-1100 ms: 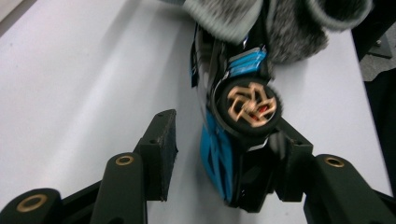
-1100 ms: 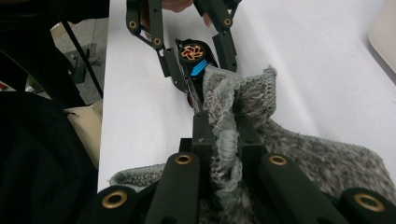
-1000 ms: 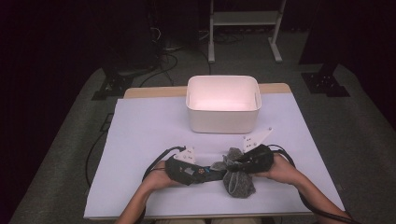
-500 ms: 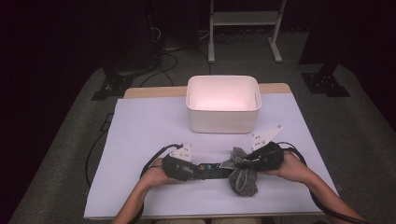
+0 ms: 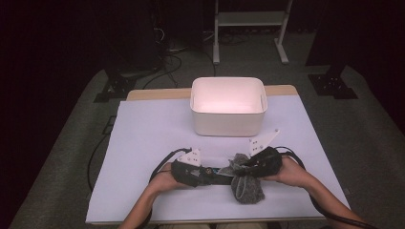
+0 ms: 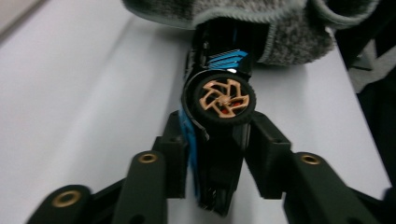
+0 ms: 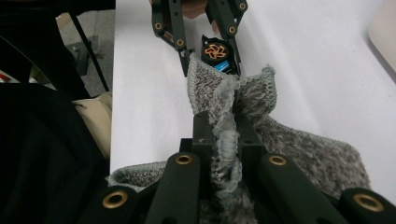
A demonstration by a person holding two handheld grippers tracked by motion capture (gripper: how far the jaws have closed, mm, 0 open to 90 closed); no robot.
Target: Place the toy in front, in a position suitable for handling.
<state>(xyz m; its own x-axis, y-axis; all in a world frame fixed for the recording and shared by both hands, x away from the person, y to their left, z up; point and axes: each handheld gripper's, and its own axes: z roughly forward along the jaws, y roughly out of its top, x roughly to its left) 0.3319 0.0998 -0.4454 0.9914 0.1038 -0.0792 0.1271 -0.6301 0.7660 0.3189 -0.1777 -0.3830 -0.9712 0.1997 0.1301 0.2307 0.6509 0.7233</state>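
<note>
A person sits at the near side of the table [image 5: 143, 143], with a gripper in each hand. The left gripper [image 6: 212, 144] has its jaws closed on a small black toy car [image 6: 219, 107] with blue stripes and an orange wheel. It grips the back half of the car, so the front end is free to go forward. The right gripper [image 7: 224, 144] pinches the rim of a fuzzy grey pouch [image 7: 243, 112]. It lifts that edge, likely to keep the mouth open for the car.

The nose of the car is already tucked inside the mouth of the pouch, just past the tips of the left gripper. The rest of the pouch lies on the table near the right hand [image 5: 291, 171]. I cannot tell how deep the car has gone, as the fuzzy cloth hides its front.

A white tub [image 5: 228, 106] stands at the far side of the table, well apart from both grippers.
</note>
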